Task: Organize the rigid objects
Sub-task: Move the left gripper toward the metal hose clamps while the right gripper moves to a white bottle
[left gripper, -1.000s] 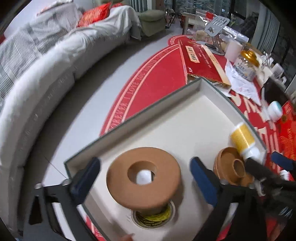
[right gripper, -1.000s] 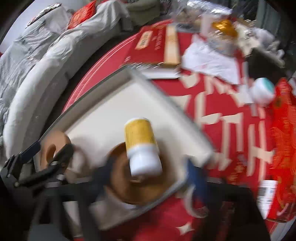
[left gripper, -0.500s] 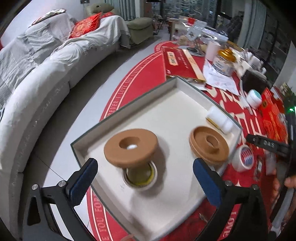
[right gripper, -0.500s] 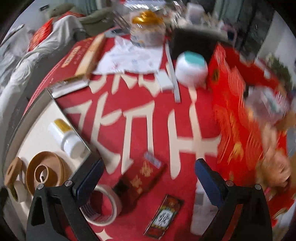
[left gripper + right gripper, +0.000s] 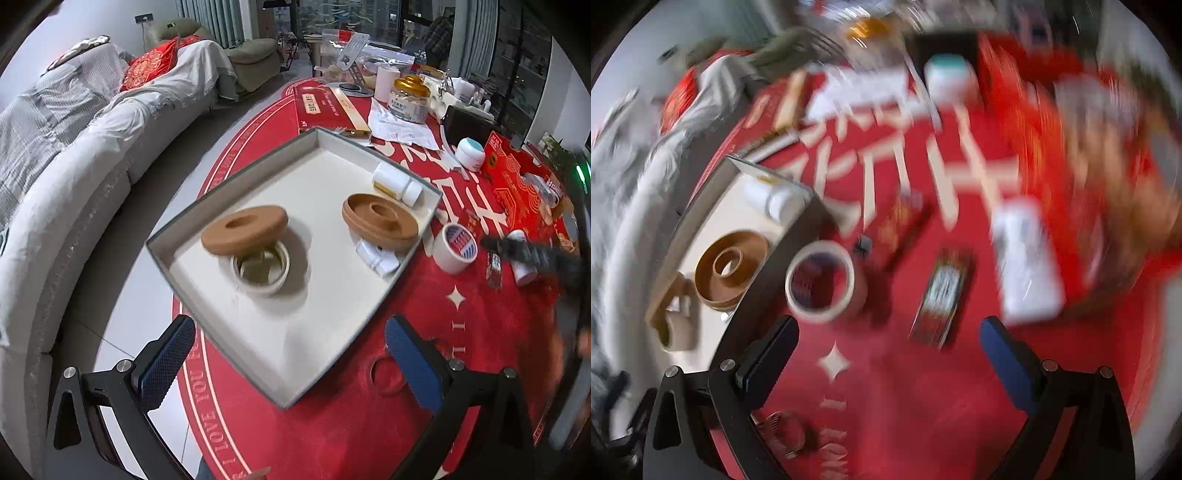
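Observation:
A shallow white tray (image 5: pixel 332 144) lies on the red tablecloth. In it are a brown tape roll (image 5: pixel 244 229) leaning on a white tape roll (image 5: pixel 260 266), a second brown tape roll (image 5: pixel 380 218), a white pill bottle (image 5: pixel 397 183) and a small white bottle (image 5: pixel 377 257). My left gripper (image 5: pixel 290 363) is open over the tray's near corner, holding nothing. My right gripper (image 5: pixel 888 360) is open above the cloth; its view is blurred. A white tape roll (image 5: pixel 820 282) with a red-blue core stands just outside the tray (image 5: pixel 709 206), ahead of the right gripper and to its left.
On the cloth right of the tray lie a dark packet (image 5: pixel 942 295), a white bottle (image 5: pixel 1027 262) and a red box (image 5: pixel 524 181). Farther back stand a teal-lidded jar (image 5: pixel 470 153), a gold-lidded jar (image 5: pixel 408 99) and a long red box (image 5: pixel 325 109). A grey sofa (image 5: pixel 74 166) curves on the left.
My left gripper pulled back from around the brown tape roll. My right gripper let go of the yellow-labelled pill bottle in the tray and swung right over the cloth.

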Tool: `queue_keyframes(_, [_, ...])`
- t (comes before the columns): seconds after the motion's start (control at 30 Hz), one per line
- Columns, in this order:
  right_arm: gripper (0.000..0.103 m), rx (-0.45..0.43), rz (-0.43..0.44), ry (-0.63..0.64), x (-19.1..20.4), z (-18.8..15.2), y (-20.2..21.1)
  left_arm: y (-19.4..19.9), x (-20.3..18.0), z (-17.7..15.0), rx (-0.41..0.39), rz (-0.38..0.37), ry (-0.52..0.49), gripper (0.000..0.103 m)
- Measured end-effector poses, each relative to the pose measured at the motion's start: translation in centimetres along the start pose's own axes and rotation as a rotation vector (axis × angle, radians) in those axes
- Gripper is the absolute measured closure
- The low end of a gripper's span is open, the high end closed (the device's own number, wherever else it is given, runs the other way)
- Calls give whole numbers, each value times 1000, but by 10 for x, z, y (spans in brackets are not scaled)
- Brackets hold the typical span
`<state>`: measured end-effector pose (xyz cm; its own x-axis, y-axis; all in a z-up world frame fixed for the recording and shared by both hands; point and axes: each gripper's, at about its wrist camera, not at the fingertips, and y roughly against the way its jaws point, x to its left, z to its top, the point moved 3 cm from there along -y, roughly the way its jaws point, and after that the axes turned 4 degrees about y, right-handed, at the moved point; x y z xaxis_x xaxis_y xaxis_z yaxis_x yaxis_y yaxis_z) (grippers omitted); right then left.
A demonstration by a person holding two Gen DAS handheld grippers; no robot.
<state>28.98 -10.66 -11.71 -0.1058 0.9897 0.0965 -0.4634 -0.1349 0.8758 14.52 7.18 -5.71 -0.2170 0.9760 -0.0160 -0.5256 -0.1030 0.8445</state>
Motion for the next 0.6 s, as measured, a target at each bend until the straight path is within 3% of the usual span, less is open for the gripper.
queue_keyframes(0.07, [4, -51, -84, 80, 4, 17, 1, 2, 4, -5, 4, -5, 19, 0])
queue_keyframes(0.13, [1, -56, -101, 100, 7, 40, -8, 3, 8, -10, 8, -3, 35, 0])
queue_keyframes(0.33, [1, 48, -43, -154, -22, 81, -66, -4, 15, -20, 47, 23, 51, 0])
queue_keyframes(0.4, [1, 118, -20, -233, -33, 78, -85, -6, 15, -21, 58, 25, 54, 0])
queue_keyframes(0.47, [1, 148, -106, -279, -36, 67, -84, -6, 15, -22, 60, 15, 55, 0])
queue_keyframes(0.6, [1, 143, -45, -433, -39, 29, -61, 1, 13, -26, 39, 2, 42, 0])
